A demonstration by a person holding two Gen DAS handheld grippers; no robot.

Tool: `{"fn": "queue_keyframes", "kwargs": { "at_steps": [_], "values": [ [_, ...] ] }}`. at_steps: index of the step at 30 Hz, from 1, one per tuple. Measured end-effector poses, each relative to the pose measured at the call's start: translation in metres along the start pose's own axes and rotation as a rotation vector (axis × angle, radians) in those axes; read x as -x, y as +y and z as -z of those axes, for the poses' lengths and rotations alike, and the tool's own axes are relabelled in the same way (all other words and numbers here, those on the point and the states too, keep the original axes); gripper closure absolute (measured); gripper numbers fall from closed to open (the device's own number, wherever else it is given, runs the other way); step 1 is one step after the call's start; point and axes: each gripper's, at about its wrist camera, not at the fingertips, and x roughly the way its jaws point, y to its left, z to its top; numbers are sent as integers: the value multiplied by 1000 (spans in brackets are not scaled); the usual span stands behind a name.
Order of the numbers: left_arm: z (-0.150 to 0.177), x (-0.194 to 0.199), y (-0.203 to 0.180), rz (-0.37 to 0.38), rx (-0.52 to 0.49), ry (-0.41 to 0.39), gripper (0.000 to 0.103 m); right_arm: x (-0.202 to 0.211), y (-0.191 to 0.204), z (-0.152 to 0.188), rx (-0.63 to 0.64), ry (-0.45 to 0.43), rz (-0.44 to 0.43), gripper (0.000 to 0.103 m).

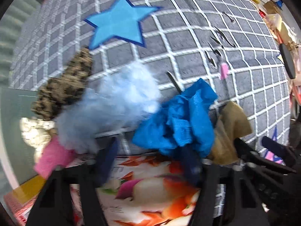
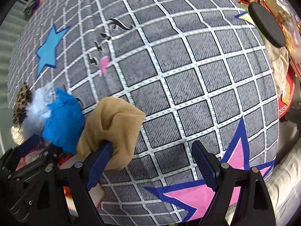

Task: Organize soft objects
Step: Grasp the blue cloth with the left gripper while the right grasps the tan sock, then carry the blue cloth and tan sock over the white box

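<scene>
**Fig. — Soft items bunched at the near edge of a gridded cover, both hand-held grippers open**

Left wrist view: we see the left hand-held gripper (image 1: 150, 162) w/ its blue fingers (image 1: 108, 162) spread apart, nothing clamped between them. Just ahead of the right finger lies a crumpled blue cloth (image 1: 180, 120); ahead of the left finger, a fluffy pale-blue tuft (image 1: 112, 105), blurred. Further left of the tuft: a leopard-print piece (image 1: 65, 86), a cream knitted item (image 1: 33, 131) and a pink cloth (image 1: 52, 158). A tan cloth (image 1: 231, 131) sits right of the blue cloth, touching it. All rest on or near the grey grid-pattern cover (image 1: 188, 37), which carries a light-blue star patch (image 1: 118, 22) well ahead of the gripper. A floral-print fabric (image 1: 154, 188) lies under the gripper.

Right wrist view: the right hand-held gripper (image 2: 152, 162) is likewise apart, jaws wide. Its left finger (image 2: 99, 165) touches the lower edge of the tan cloth (image 2: 111, 128), but nothing closes on it from the other side. The blue cloth (image 2: 62, 122) is just left of the tan one; tuft (image 2: 39, 103) and leopard-print piece (image 2: 21, 103) beyond that. A pink star patch (image 2: 203, 194) sits under the right finger. A dark oval pad (image 2: 267, 24) lies far ahead-right, at the cover's edge.
</scene>
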Motion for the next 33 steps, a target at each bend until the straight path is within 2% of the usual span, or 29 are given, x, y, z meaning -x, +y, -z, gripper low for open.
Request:
{"fn": "queue_keyframes", "kwargs": {
  "at_steps": [1,3,4,5,6,8,11,13,17,23,33],
  "values": [
    [0,-1,-3,0,-5,1,52,-6,0,-1,-2,13,8,16],
    [0,0,-9,-18,-19,-17,55,-13,0,-1,1,20,33,20],
    [0,0,-12,-5,-26,-23,70,-12,2,1,7,11,31,26],
    [1,1,-15,13,-43,-26,82,-8,8,0,38,-4,21,54],
    [1,2,-12,20,-25,-29,82,-2,18,0,95,-26,-8,102],
    [3,4,-4,53,9,-24,86,-1,22,-1,96,-14,-15,99],
    [7,18,5,10,9,-73,88,2,13,-2,88,0,-59,99],
    [9,29,12,23,6,-94,89,13,-16,-10,74,-10,-84,99],
    [15,42,23,58,24,-123,89,31,-45,-16,80,-33,-103,99],
    [13,70,40,105,68,-176,89,68,-55,-18,120,-87,-152,98],
    [22,120,49,108,72,-263,89,113,-48,-1,190,-119,-230,98]
  ]
}}
